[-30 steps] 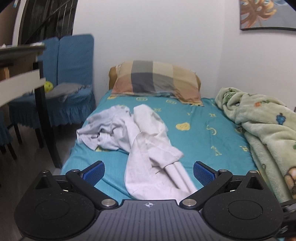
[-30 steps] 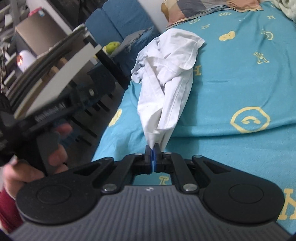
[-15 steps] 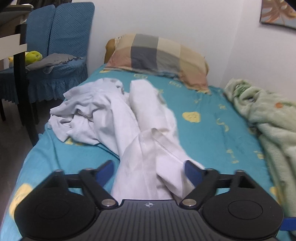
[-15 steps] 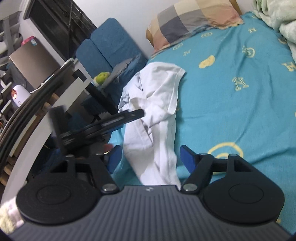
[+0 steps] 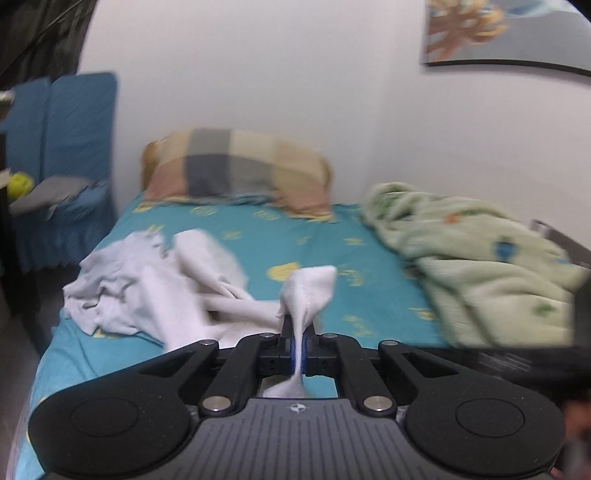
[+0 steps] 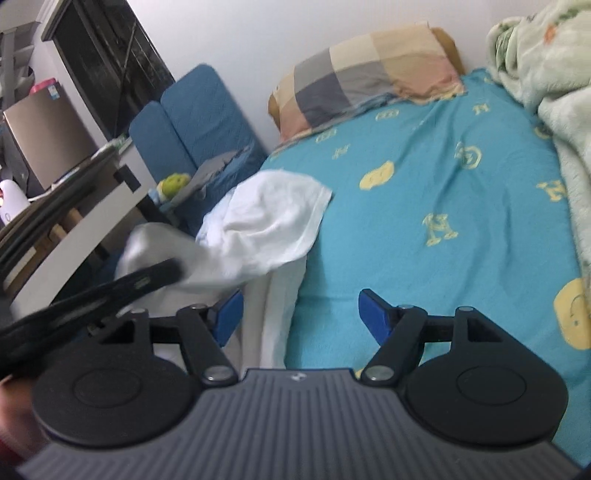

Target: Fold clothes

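A crumpled white garment (image 5: 155,291) lies on the left side of the teal bedsheet (image 5: 295,240). My left gripper (image 5: 297,350) is shut on a fold of it, and a pinched flap (image 5: 310,291) stands up above the jaws. In the right wrist view the same garment (image 6: 269,229) lies at the bed's left edge. My right gripper (image 6: 301,317) is open and empty, with a strip of the cloth (image 6: 273,325) lying between its blue pads. The left gripper's dark body (image 6: 92,295) shows blurred at the left of that view.
A plaid pillow (image 5: 236,170) lies at the head of the bed. A green fleece blanket (image 5: 480,258) is heaped along the right side. A blue-covered chair (image 5: 62,166) and a desk (image 6: 74,229) stand left of the bed. A framed picture (image 5: 498,33) hangs on the wall.
My right gripper let go of the garment and opened. My left gripper moved in over the cloth, shut on a fold and lifted it.
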